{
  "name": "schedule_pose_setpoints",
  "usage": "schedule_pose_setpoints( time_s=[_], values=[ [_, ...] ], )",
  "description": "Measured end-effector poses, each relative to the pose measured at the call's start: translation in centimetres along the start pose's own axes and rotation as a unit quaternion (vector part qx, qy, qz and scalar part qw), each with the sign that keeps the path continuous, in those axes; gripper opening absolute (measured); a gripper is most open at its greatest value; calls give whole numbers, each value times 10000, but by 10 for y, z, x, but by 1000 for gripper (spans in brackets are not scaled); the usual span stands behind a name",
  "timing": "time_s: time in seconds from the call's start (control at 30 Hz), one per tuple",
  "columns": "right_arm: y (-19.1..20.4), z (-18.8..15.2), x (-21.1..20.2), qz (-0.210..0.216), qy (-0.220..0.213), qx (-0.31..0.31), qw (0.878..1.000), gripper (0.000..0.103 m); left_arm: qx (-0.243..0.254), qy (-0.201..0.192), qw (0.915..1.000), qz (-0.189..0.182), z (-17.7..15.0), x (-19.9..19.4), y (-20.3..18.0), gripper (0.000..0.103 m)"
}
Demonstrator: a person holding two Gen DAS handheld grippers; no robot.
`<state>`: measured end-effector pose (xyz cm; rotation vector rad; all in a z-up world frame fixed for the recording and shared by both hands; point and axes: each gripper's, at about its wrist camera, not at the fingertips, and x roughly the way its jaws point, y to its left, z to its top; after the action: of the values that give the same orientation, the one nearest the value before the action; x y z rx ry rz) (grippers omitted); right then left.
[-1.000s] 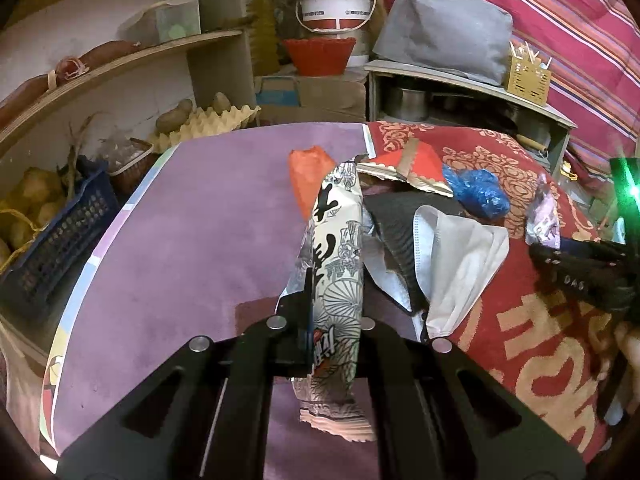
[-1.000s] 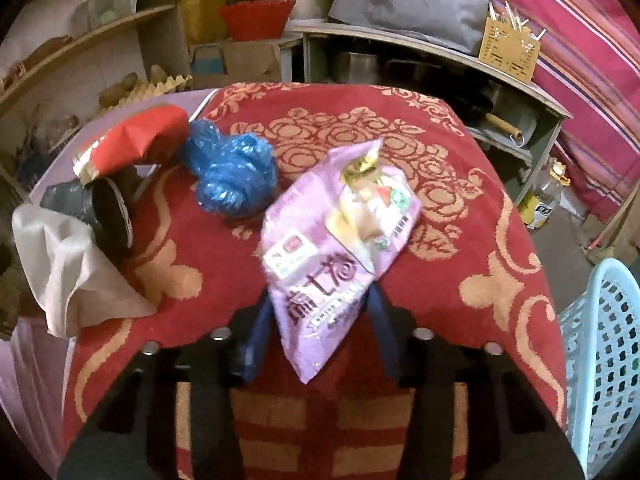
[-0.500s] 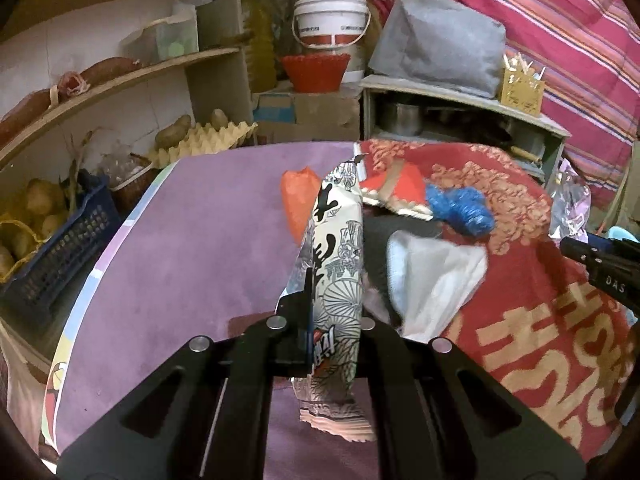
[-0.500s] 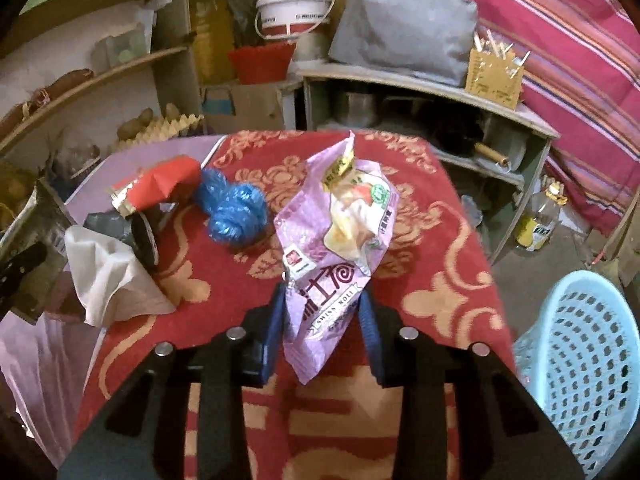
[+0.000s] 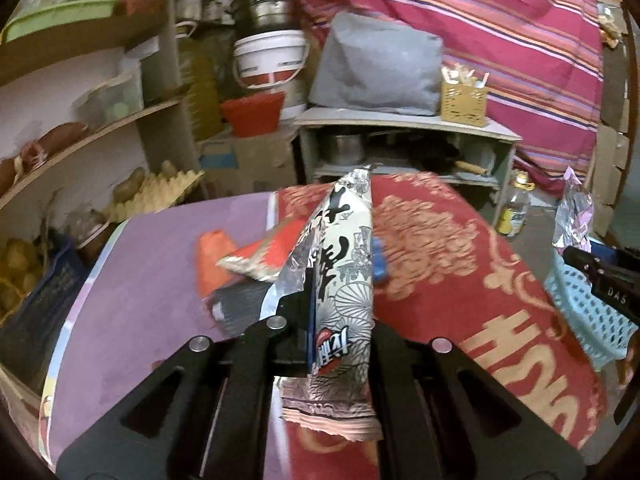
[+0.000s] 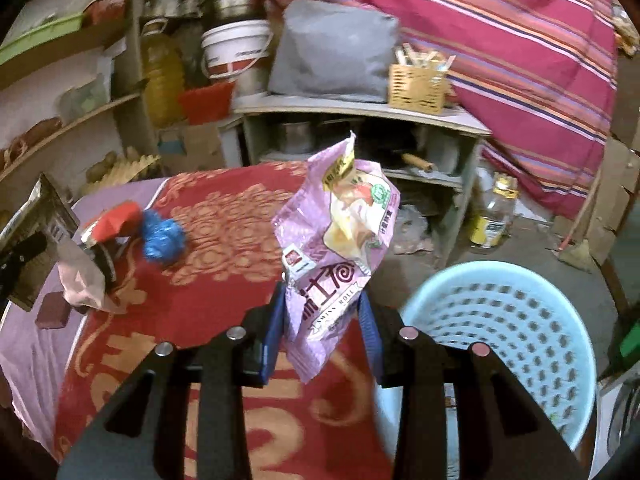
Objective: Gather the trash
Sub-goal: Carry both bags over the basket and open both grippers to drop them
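My left gripper is shut on a black-and-white snack wrapper, held up above the table. In the right wrist view my right gripper is shut on a pink snack bag, lifted over the table's right edge beside a light blue perforated basket. On the red cloth lie a blue crumpled bag, a red wrapper and a pale tissue. An orange wrapper lies on the purple cover. The left gripper shows at the left edge, the right one at the right edge.
Shelves with potatoes and an egg tray stand to the left. A low grey cabinet with pots, a white bucket and a grey bag stands behind the table. A bottle stands on the floor near the striped cloth.
Both grippers rose and swung right with their wrappers. The pink bag left the red cloth and now hangs near the blue basket, which came fully into view.
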<state>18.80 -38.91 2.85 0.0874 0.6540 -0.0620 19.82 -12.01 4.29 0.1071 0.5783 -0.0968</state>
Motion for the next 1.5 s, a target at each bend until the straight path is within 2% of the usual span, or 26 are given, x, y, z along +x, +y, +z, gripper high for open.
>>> schedule_pose_setpoints(
  time_s=[0.4, 0.73, 1.2, 1.4, 1.5],
  values=[
    [-95, -12, -25, -528, -167, 573, 9968, 36, 505, -158, 9954, -802, 13, -6, -114, 3],
    [-160, -33, -39, -704, -115, 1002, 9924, 36, 771, -20, 9886, -1297, 9, -1, -186, 3],
    [-182, -43, -44, -638, -123, 1229, 9903, 36, 1179, -99, 9772, -1765, 7, 3, -271, 3],
    [-187, -46, -38, -584, -57, 1300, 9898, 36, 1250, 55, 9741, -1885, 5, 16, -286, 3],
    [-189, -46, -36, -579, -34, 1320, 9896, 36, 1280, 112, 9739, -1871, 2, 20, -290, 10]
  ],
)
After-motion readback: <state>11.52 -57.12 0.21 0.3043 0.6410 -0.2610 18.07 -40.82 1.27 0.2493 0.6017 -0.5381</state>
